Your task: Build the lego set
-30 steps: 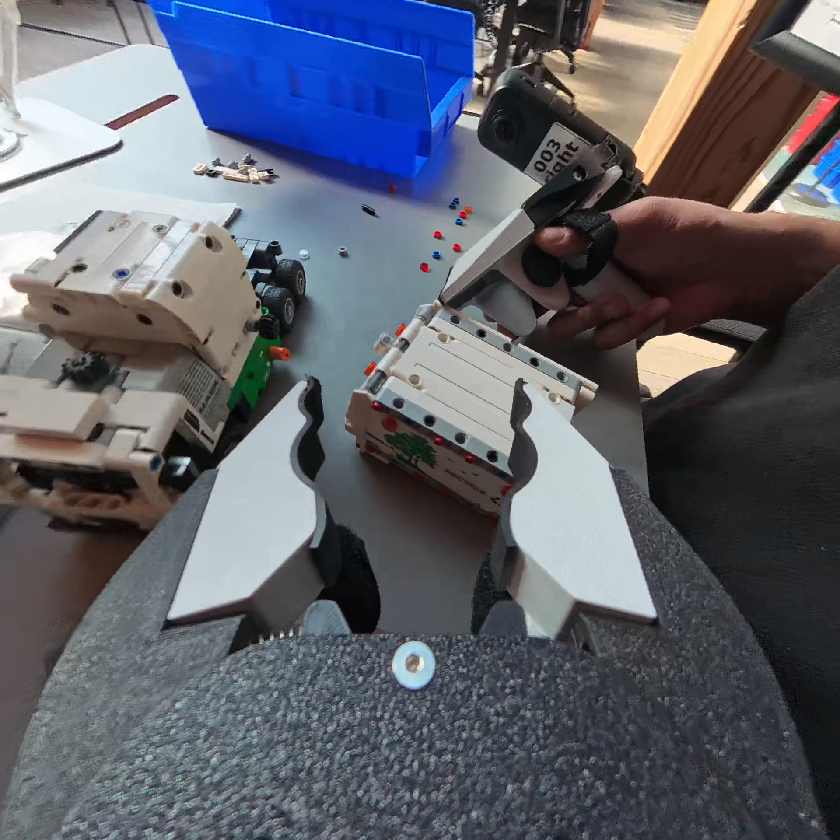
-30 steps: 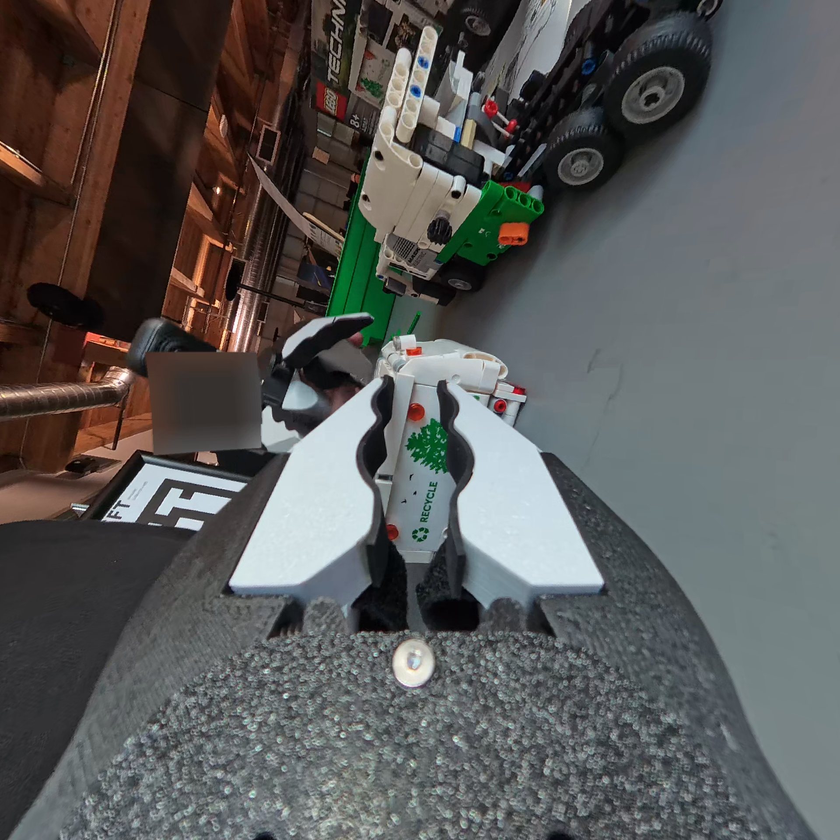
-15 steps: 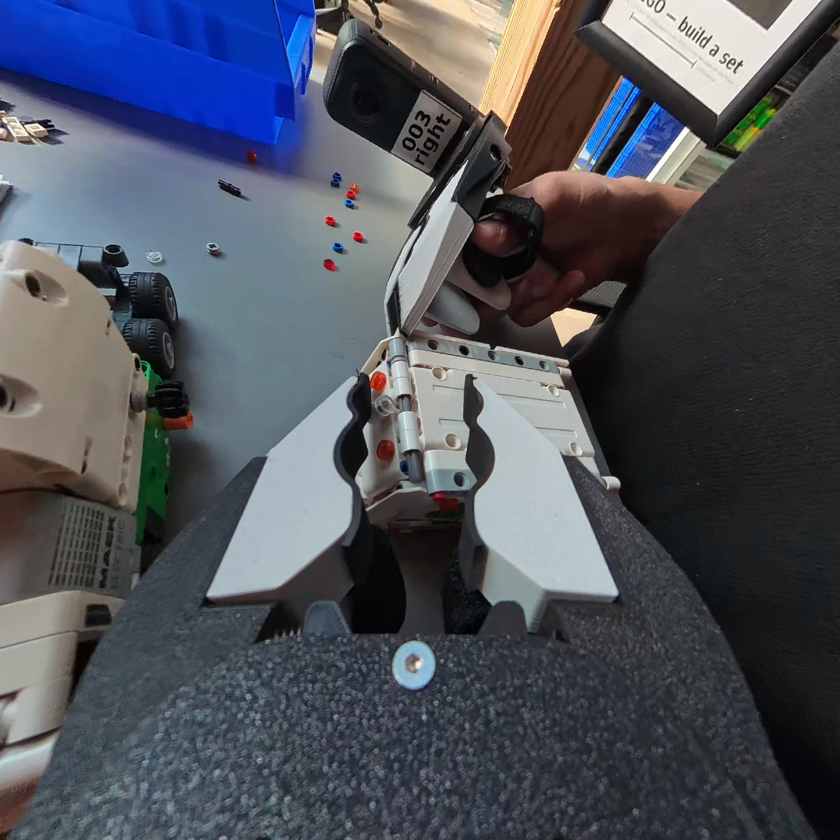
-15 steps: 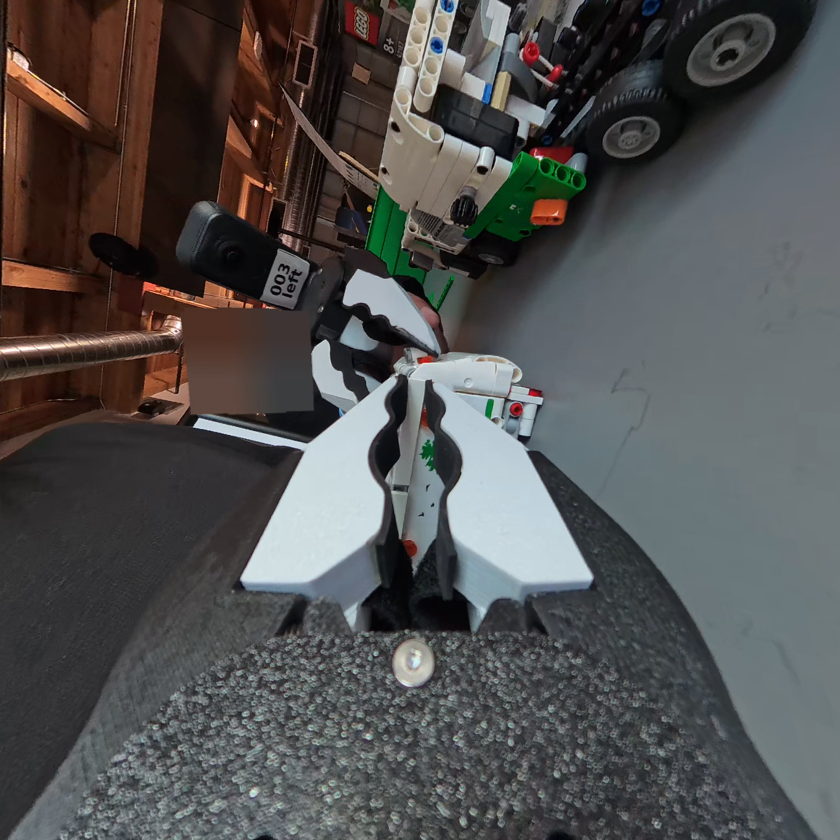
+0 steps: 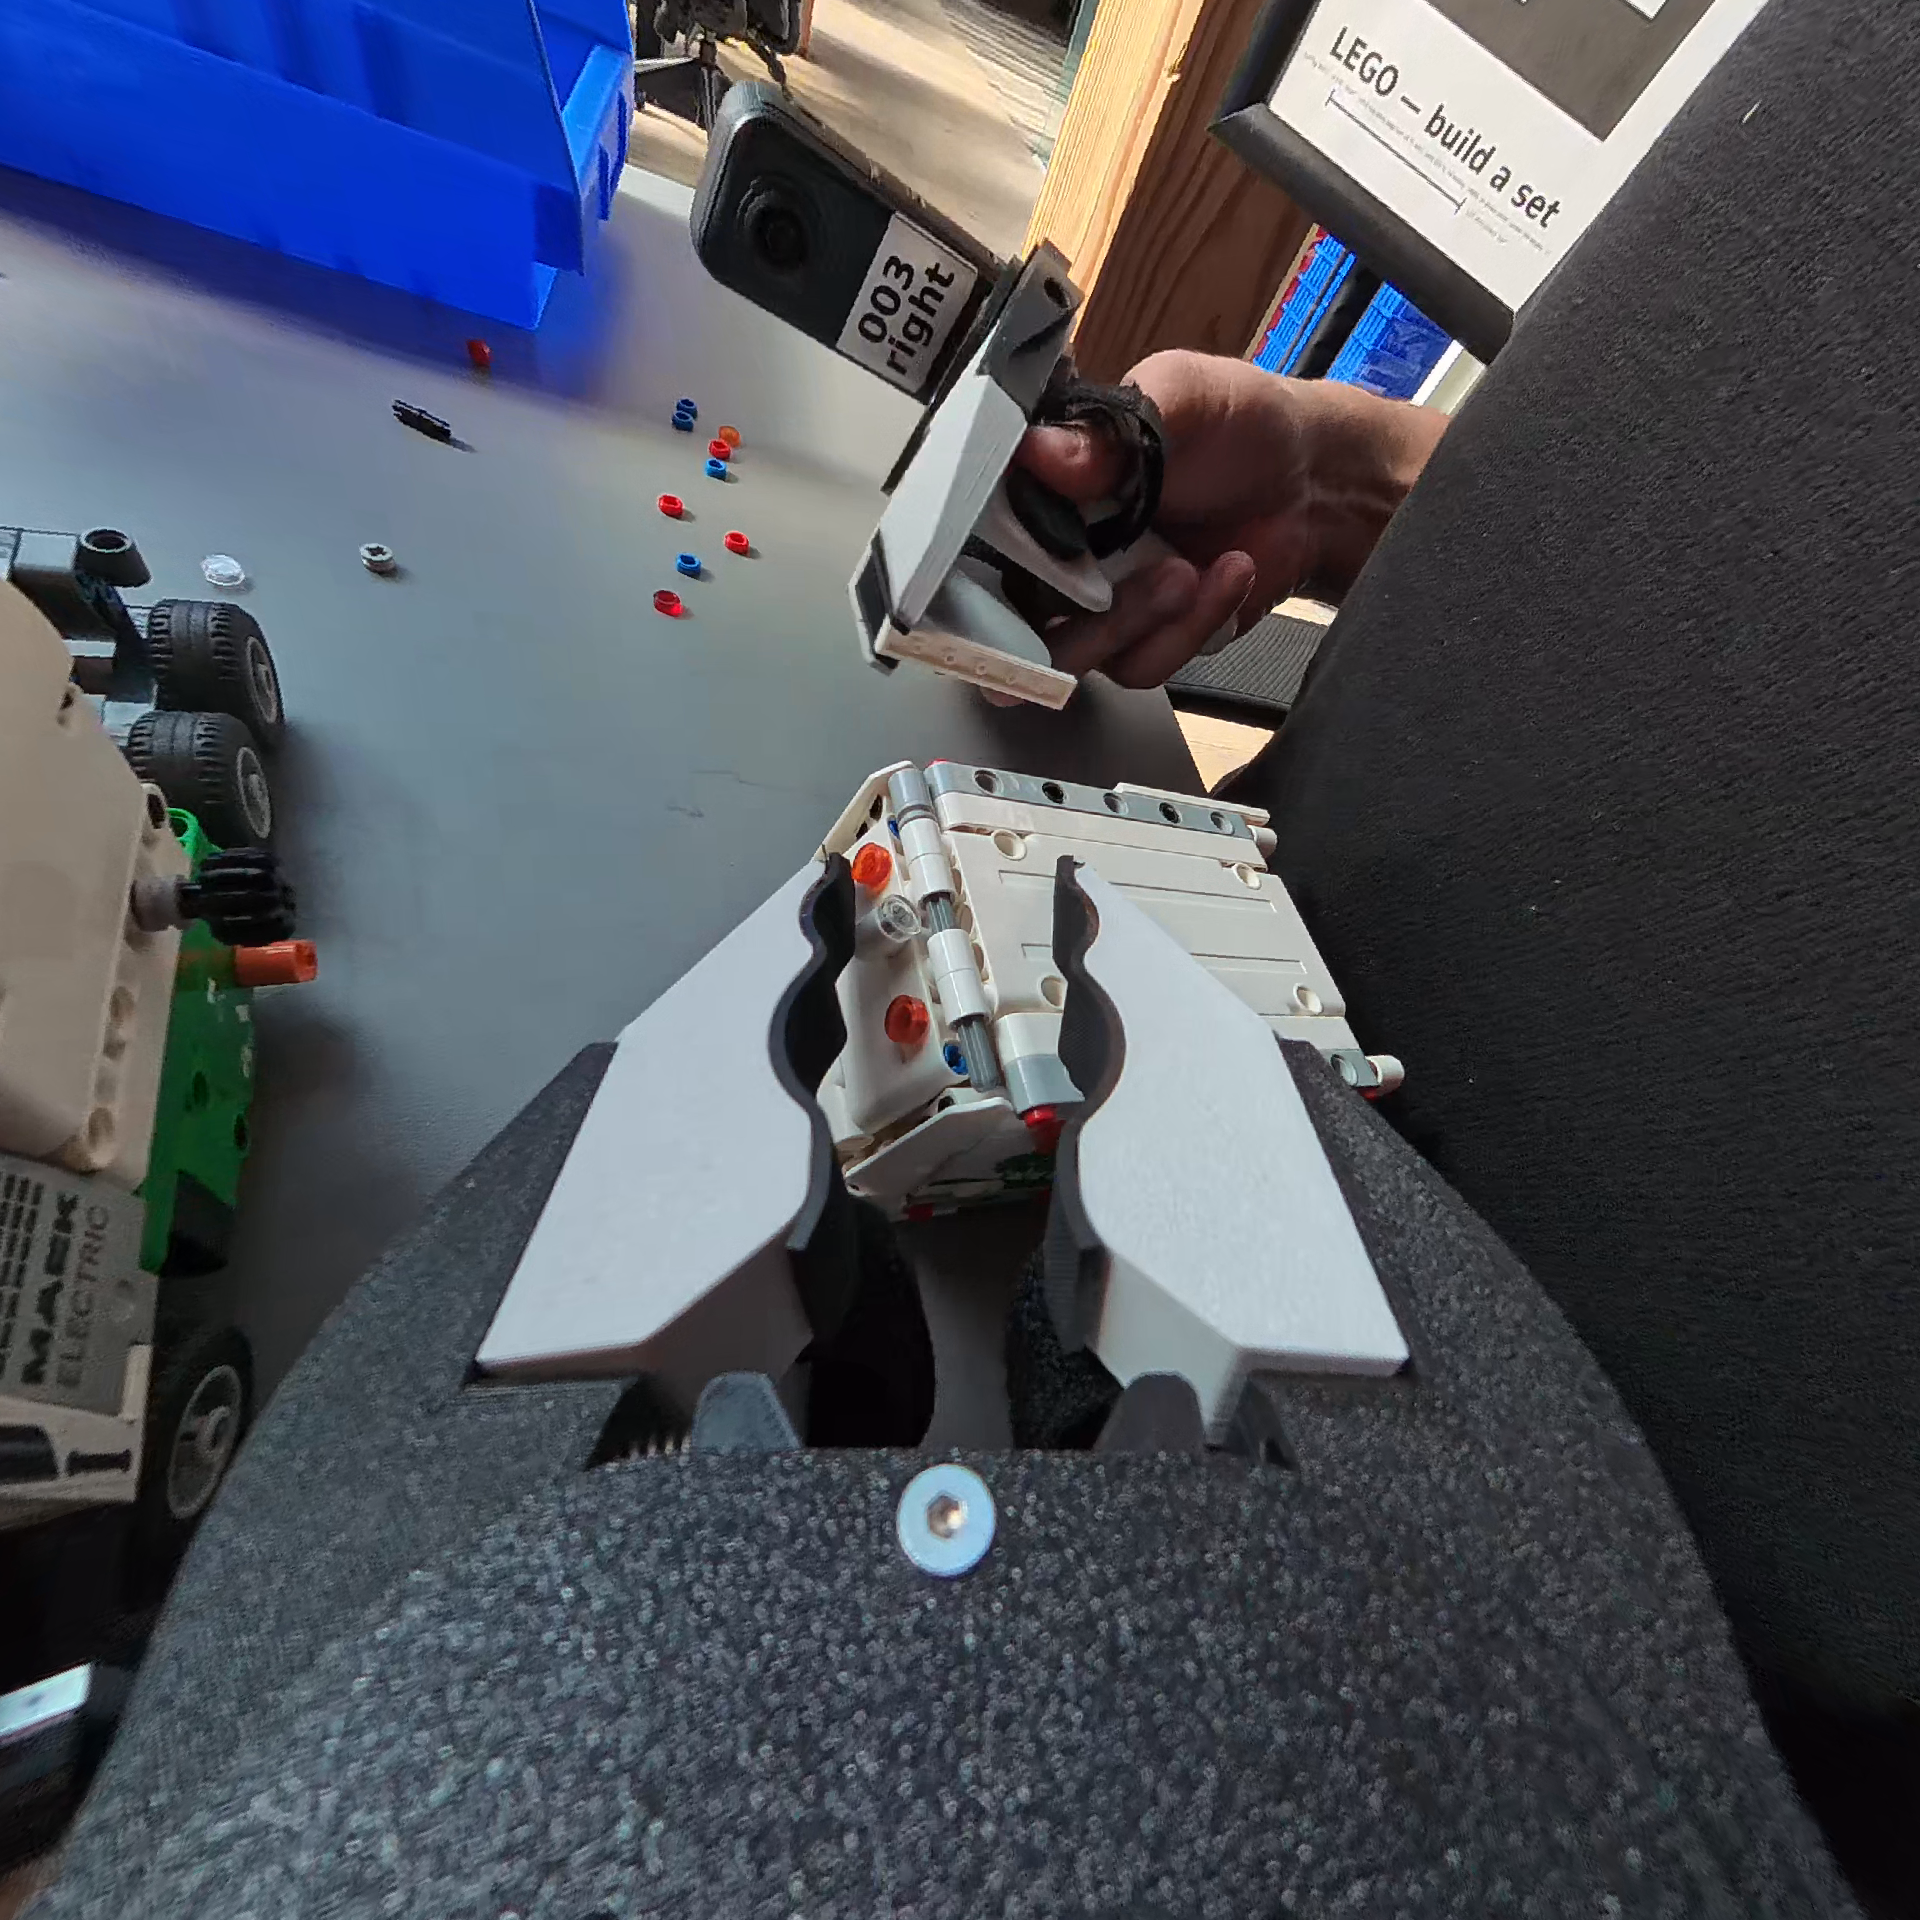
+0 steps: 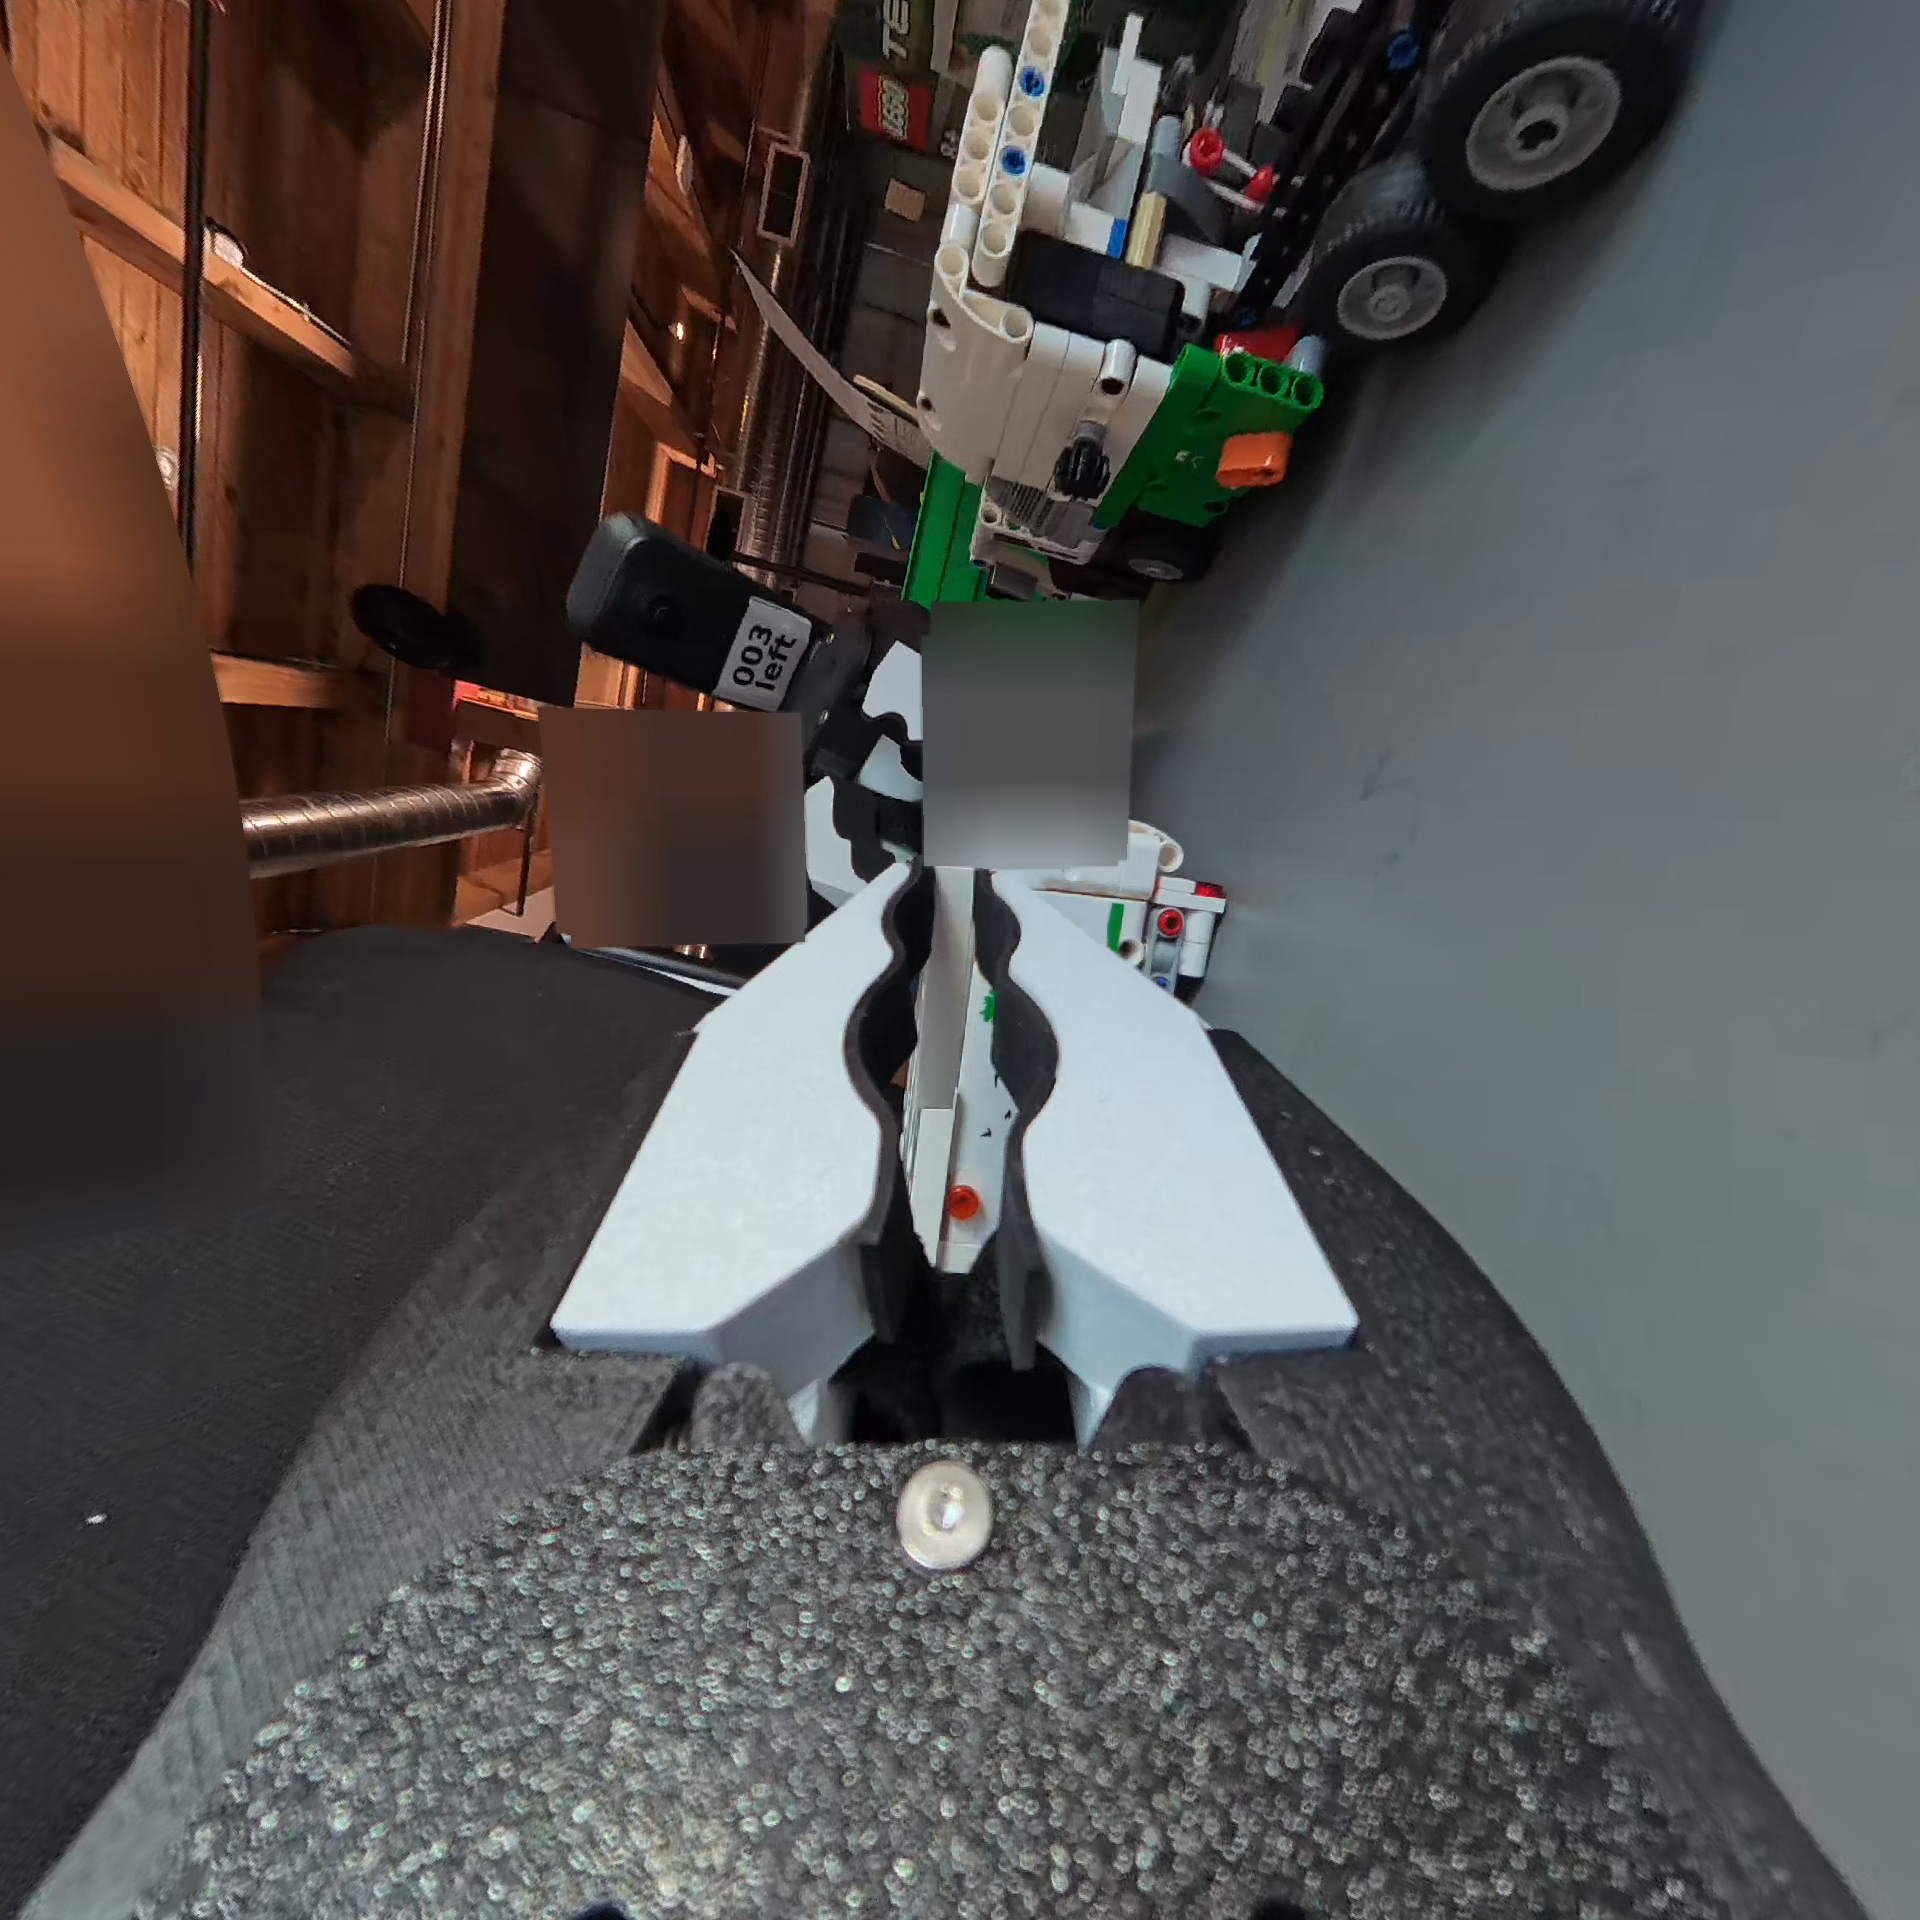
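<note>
- Two grippers share the work: the left gripper point(image 5: 940, 987) has its jaws part open around one end of the white box assembly point(image 5: 1091, 966), the fingers seeming to touch its corner, though I cannot tell how firmly.
- Right gripper point(image 6: 948, 1049) is nearly closed on a thin white panel point(image 6: 951, 1091), seen edge-on between its pads.
- From the left gripper, the box lies straight ahead on the grey table point(image 5: 499, 790), its long axis running away from the fingers and slightly right.
- The held panel hangs beyond and above the box's far end, apart from it; the right gripper point(image 5: 935, 603) is the nearer to that end.
- The box looks white, with a grey holed beam, a hinge rod and orange studs.
- Likely next: bringing the panel down onto the box.
- The part-built truck point(image 5: 94, 997) stands off to the left gripper's left.
</note>
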Demonstrator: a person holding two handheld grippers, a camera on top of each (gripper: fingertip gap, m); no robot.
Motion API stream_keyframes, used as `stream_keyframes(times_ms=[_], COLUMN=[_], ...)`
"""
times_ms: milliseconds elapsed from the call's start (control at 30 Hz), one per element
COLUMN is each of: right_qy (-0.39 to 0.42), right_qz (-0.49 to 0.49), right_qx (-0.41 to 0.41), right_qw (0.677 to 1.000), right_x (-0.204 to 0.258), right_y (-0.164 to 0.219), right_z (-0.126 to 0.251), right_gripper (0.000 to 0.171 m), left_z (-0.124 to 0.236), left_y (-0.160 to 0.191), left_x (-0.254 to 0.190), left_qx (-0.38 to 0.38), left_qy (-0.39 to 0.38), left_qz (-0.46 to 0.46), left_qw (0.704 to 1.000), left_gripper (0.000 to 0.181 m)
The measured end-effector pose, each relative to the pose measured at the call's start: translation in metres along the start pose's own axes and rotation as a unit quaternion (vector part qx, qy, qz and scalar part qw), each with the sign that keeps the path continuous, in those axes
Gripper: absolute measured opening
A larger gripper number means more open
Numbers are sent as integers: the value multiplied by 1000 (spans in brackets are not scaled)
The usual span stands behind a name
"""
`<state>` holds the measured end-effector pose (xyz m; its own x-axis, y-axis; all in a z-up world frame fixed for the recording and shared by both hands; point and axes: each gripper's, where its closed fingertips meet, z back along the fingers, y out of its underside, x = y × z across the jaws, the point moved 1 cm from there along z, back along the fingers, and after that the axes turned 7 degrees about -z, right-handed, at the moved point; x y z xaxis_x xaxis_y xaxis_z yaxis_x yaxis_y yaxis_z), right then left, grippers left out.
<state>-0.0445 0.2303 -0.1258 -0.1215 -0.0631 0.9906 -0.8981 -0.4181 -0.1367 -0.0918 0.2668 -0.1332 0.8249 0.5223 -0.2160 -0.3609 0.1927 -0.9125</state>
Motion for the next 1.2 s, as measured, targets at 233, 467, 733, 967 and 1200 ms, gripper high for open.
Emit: stream_keyframes(times_ms=[233, 467, 733, 967, 1200], right_qy=[25, 33, 26, 29, 40], right_qz=[20, 47, 31, 42, 32], right_qx=[4, -3, -15, -27, -29], right_qw=[999, 998, 999, 998, 998], right_x=[-5, -5, -4, -4, -4], right_y=[13, 12, 15, 12, 13], right_z=[-16, -20, -18, -18, -15], right_gripper=[6, 7, 7, 7, 7], left_z=[0, -4, -4, -6, -8], left_y=[-1, -3, -4, -5, -5], left_x=[2, 2, 2, 2, 1], left_qx=[0, 1, -2, -3, -5], left_qy=[-17, -30, -40, -43, -49], left_qz=[-12, -26, -29, -31, -27], left_qw=[1000, 999, 999, 999, 998], left_gripper=[38, 37, 37, 37, 36])
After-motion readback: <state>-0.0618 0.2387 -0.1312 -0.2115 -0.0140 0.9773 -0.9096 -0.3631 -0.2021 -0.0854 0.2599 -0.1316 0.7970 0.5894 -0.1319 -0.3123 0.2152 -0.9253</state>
